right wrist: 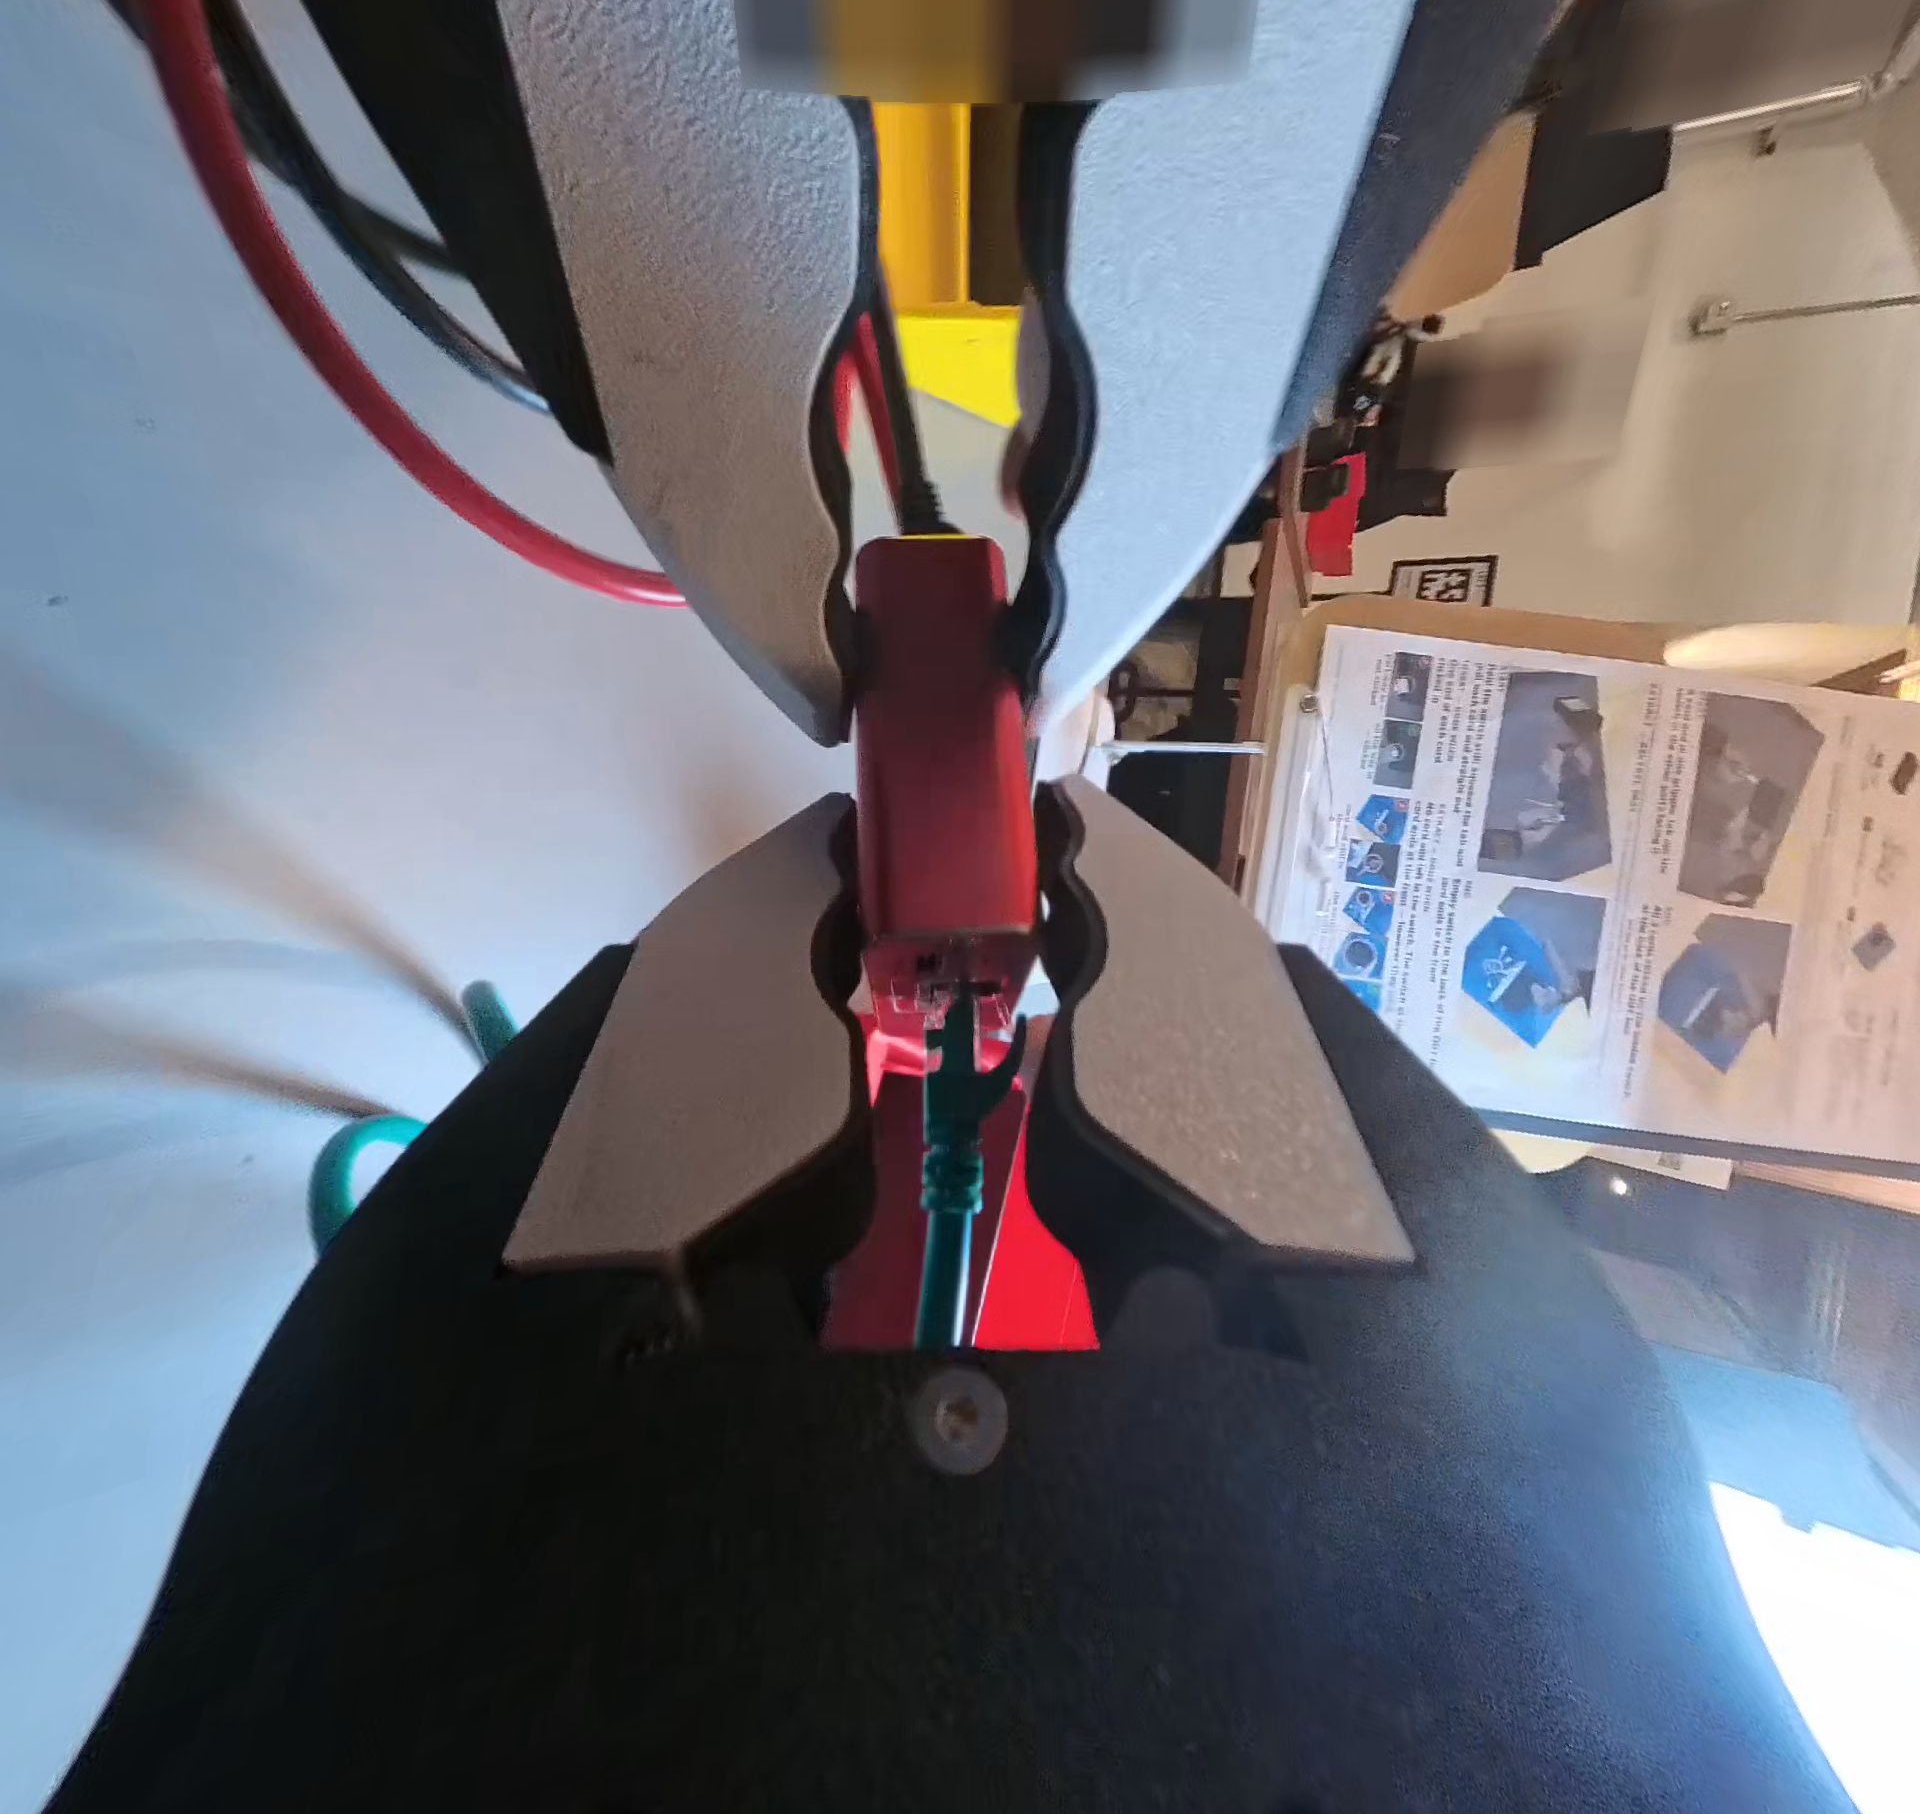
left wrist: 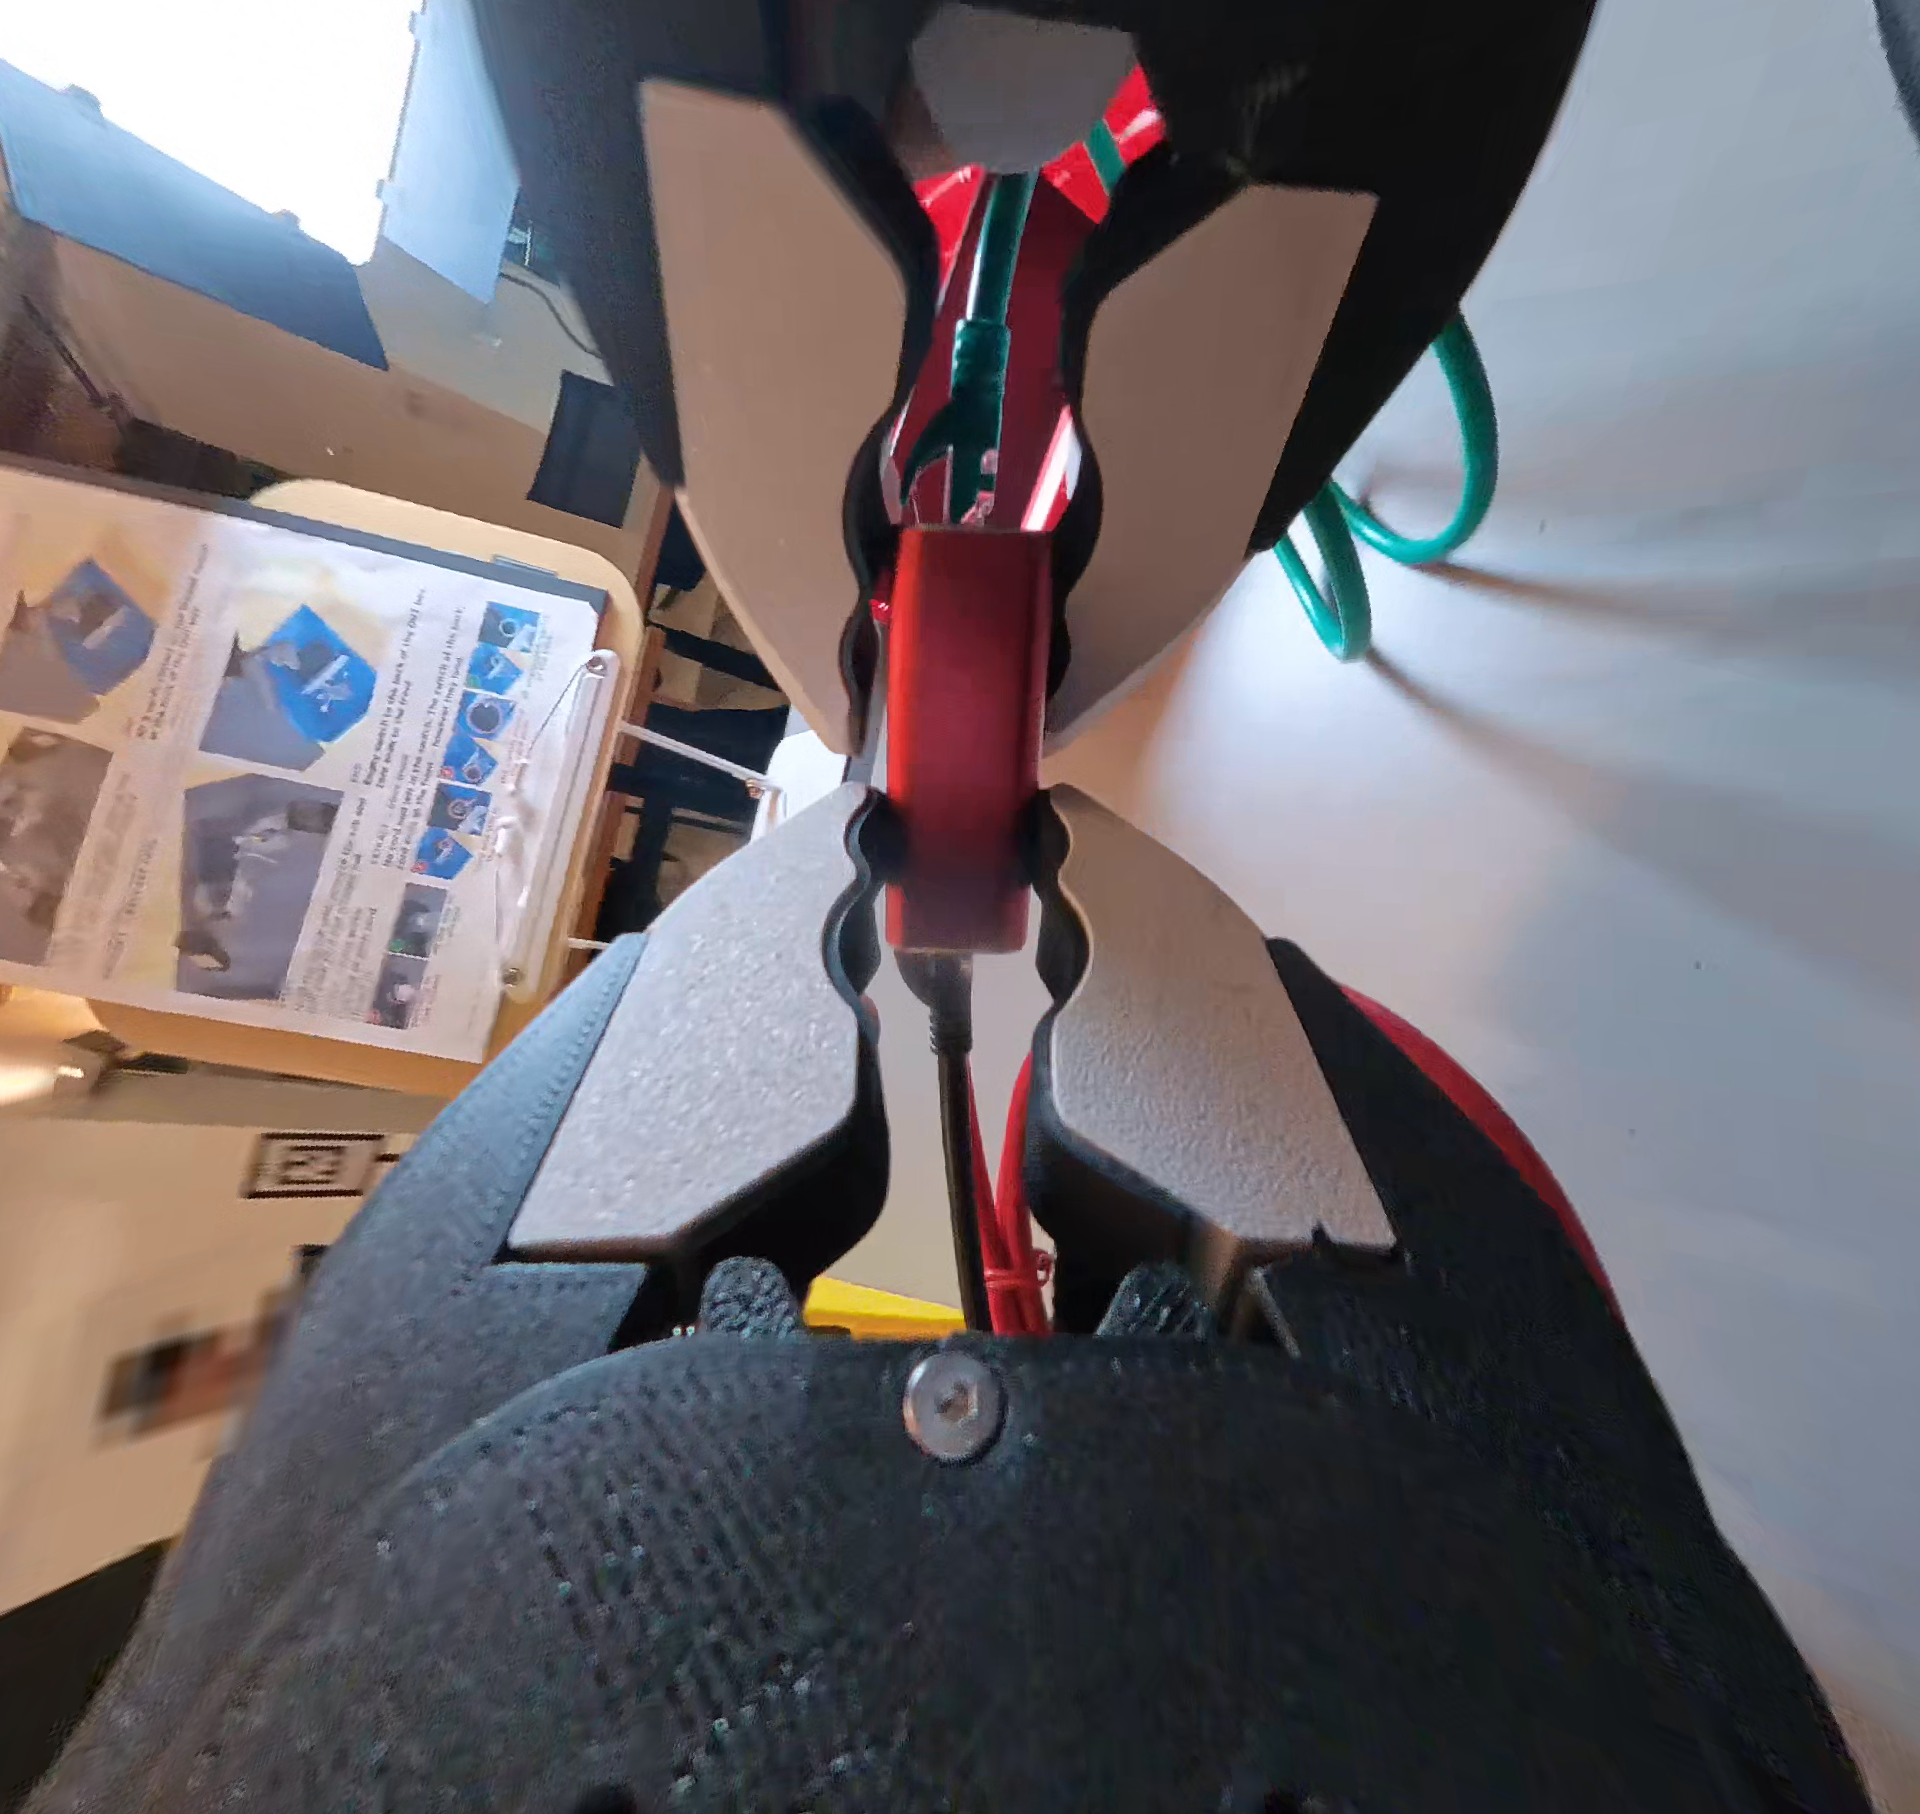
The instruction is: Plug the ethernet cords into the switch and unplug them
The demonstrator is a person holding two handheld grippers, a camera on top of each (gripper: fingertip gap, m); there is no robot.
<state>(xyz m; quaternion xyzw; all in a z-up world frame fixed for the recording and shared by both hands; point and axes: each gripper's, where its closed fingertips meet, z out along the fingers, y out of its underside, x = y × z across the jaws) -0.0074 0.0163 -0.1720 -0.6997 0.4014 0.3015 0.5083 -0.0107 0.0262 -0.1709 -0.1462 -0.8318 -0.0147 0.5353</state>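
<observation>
The red switch [left wrist: 961, 725] is held between both grippers, which face each other over the white table [left wrist: 1558, 881]. My left gripper [left wrist: 956, 819] is shut on the switch's near end, where a black cable [left wrist: 951, 1089] and a red cord [left wrist: 1013, 1193] lead out. My right gripper [right wrist: 945, 808] is shut on the switch's [right wrist: 940, 777] other end. A green ethernet cord [right wrist: 951, 1141] sits plugged into the port face between its fingers. The green cord [left wrist: 982, 362] also shows in the left wrist view, looping on the table behind.
A printed instruction sheet on a board [left wrist: 312, 777] stands at the table's edge; it also shows in the right wrist view [right wrist: 1610, 881]. A yellow object [right wrist: 935, 206] lies behind the left gripper. The red cord [right wrist: 312, 310] loops over the table [right wrist: 260, 777]. Only a small space, under 4 cm, lies between the two pairs of fingers.
</observation>
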